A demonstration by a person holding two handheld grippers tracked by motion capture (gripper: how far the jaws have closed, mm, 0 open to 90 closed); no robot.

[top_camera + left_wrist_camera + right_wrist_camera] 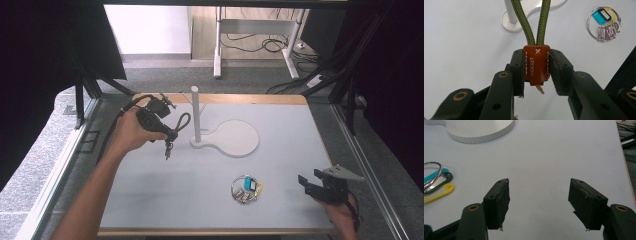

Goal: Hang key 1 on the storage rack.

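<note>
Your left gripper [537, 71] pinches the brown leather tab [536, 65] of the green cord loop [531, 20], right between its jaws, near the white stand [196, 115].

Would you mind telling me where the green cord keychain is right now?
The green cord keychain hangs in the left gripper at the high view's left, just left of the white post stand; its jaws pinch the brown leather tab.

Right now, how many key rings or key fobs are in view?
2: a green cord fob with a brown leather tab, clamped in the left gripper beside the white stand; a metal ring with coloured tags lying on the table.
</note>
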